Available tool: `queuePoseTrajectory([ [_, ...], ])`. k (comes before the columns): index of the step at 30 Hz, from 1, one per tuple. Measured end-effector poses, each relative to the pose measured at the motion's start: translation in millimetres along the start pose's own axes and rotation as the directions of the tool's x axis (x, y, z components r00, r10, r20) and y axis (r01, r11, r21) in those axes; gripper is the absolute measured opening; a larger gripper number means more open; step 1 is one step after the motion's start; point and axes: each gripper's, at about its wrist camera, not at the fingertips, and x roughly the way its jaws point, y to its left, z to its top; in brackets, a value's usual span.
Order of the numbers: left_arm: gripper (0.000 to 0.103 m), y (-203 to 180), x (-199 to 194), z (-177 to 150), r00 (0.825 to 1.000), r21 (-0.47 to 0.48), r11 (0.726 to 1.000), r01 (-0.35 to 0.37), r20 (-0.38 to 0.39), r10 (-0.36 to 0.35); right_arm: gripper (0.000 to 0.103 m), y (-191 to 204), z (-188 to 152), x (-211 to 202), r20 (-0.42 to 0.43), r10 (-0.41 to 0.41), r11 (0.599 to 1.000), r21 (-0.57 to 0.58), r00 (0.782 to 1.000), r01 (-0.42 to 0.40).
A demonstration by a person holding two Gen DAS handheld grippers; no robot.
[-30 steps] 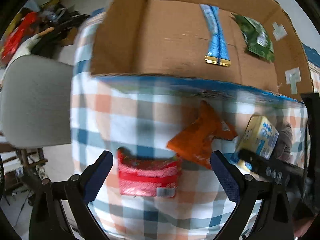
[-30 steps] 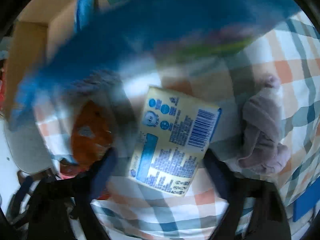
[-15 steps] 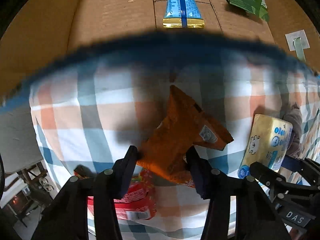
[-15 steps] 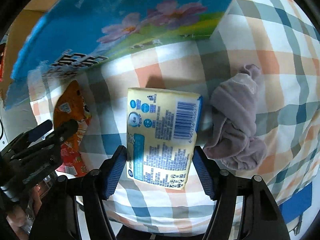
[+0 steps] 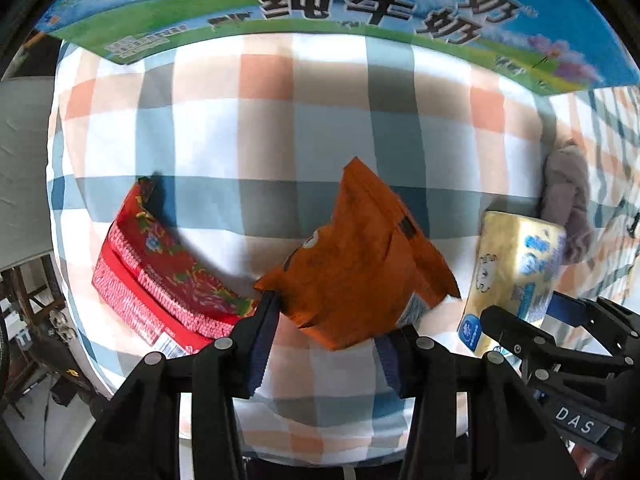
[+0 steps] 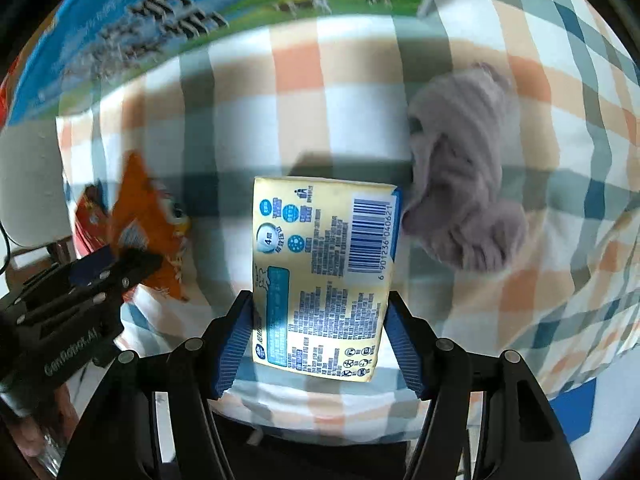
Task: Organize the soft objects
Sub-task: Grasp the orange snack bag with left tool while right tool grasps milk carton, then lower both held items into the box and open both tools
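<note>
My left gripper [image 5: 326, 334] is shut on the near end of an orange snack bag [image 5: 360, 264] on the checked cloth. A red packet [image 5: 160, 276] lies just left of it. My right gripper [image 6: 318, 338] is shut on a yellow tissue pack [image 6: 324, 268], label side up; the pack also shows in the left wrist view [image 5: 516, 272]. A crumpled mauve cloth [image 6: 460, 184] lies against the pack's right side. The orange bag [image 6: 148, 232] and my left gripper [image 6: 108, 268] show at the left of the right wrist view.
A printed blue and green carton wall [image 5: 360, 4] stands along the far side of the checked tablecloth [image 5: 320, 120]; it also shows in the right wrist view [image 6: 160, 20]. A grey chair [image 5: 20, 168] is off the table's left edge.
Both grippers have come down low over the table and closed: the left onto the orange bag, the right onto the yellow pack. The open top of the carton has gone out of view.
</note>
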Motion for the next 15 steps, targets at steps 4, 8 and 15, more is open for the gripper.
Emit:
queuePoseTrajectory([
  [4,0.044,-3.9,4.2,4.1,1.000,-0.006,1.000,-0.010,0.010,0.010,0.067,0.8,-2.9,14.6,-0.006,-0.003,1.000,0.022,1.000,0.003],
  [8,0.044,-5.0,7.8,2.3,0.999,0.004,1.000,-0.021,0.026,0.021,0.067,2.6,-6.8,13.2,0.004,-0.012,1.000,0.027,1.000,0.012],
  [15,0.038,-24.9,-5.0,-22.9,0.996,0.002,1.000,-0.028,0.080,0.028,0.066,15.6,-9.5,8.7,0.014,-0.022,1.000,0.017,1.000,0.022],
])
